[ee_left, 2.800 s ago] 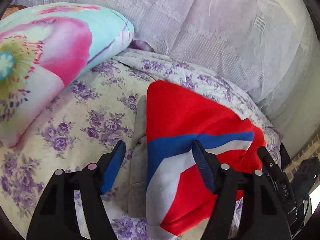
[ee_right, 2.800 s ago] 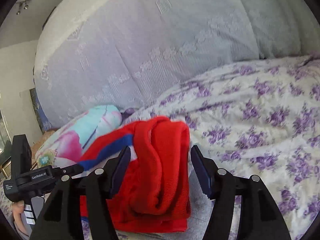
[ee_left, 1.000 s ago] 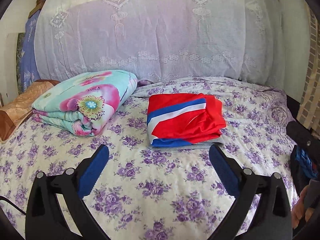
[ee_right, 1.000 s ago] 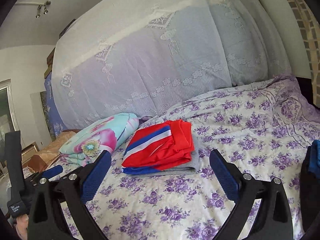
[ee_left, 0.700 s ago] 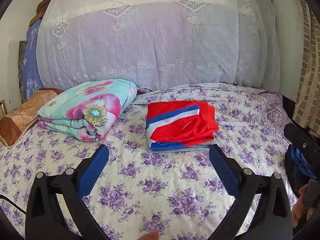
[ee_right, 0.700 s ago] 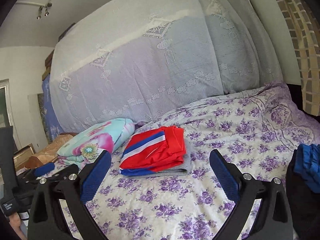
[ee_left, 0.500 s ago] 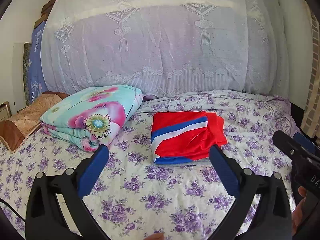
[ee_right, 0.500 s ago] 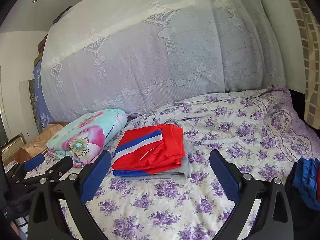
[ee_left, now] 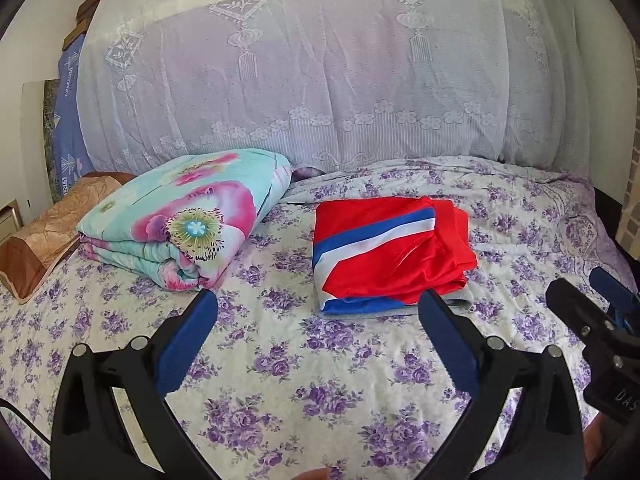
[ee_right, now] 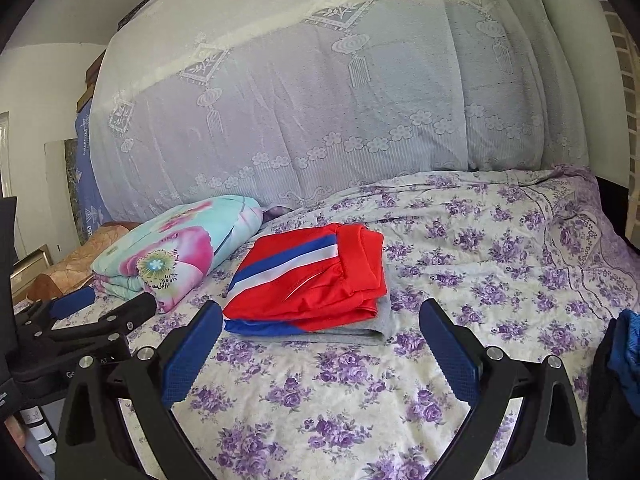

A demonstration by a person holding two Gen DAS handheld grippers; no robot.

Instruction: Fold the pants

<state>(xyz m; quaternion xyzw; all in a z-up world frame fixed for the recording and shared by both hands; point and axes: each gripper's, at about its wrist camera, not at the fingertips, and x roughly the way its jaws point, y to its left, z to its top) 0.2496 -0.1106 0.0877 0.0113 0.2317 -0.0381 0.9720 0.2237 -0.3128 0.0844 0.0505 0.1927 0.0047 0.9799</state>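
The red pants with blue and white stripes (ee_left: pixel 388 252) lie folded in a neat stack on a grey folded garment, on the purple-flowered bed (ee_left: pixel 304 392). They show in the right wrist view too (ee_right: pixel 308 284). My left gripper (ee_left: pixel 318 312) is open and empty, held back from the stack above the sheet. My right gripper (ee_right: pixel 320 316) is open and empty, also short of the stack. The right gripper shows at the right edge of the left view (ee_left: pixel 592 320), and the left gripper shows at the left of the right view (ee_right: pixel 100 312).
A folded floral quilt (ee_left: pixel 180 216) lies left of the pants, with a brown pillow (ee_left: pixel 44 232) beyond it. A lace-covered headboard (ee_left: pixel 320 80) stands behind the bed. Blue cloth (ee_right: pixel 628 352) hangs at the right edge.
Both grippers let go of the pants and pulled well back from the stack, opening wide. In the last half second they have barely shifted.
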